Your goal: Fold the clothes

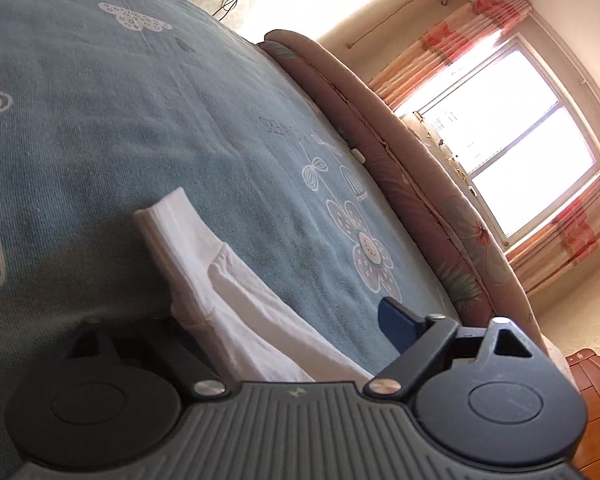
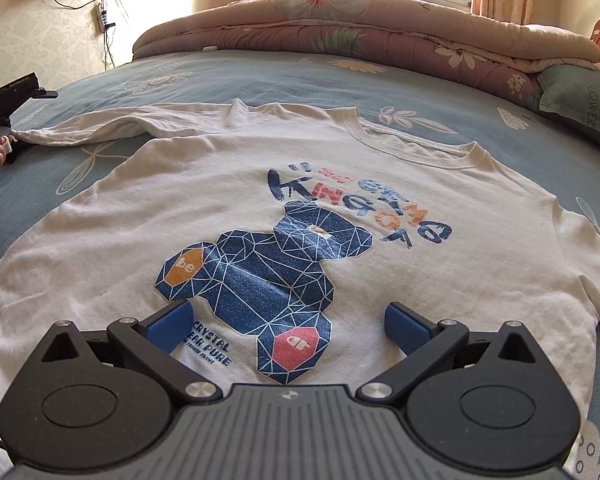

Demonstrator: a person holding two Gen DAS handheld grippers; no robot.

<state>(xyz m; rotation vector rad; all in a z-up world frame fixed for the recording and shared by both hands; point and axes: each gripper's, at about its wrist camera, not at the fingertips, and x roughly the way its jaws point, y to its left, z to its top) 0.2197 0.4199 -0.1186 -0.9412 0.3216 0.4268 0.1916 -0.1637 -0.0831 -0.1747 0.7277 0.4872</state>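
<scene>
Your white T-shirt (image 2: pixel 380 264) lies flat, print up, on the bed's blue sheet (image 2: pixel 260 76). Its long axis runs from the hem at 7 o'clock to the collar (image 2: pixel 412 142) at 1 o'clock, and one long sleeve (image 2: pixel 112 126) stretches toward 10 o'clock. Your right claw (image 2: pixel 288 326) hangs released above the bear print. Your left claw (image 1: pixel 288 320) has the sleeve's cuff (image 1: pixel 220 280) between its fingers; one finger is hidden, so you cannot tell whether it grips.

Rolled quilt (image 2: pixel 364 28) — bright window (image 1: pixel 512 140)
</scene>
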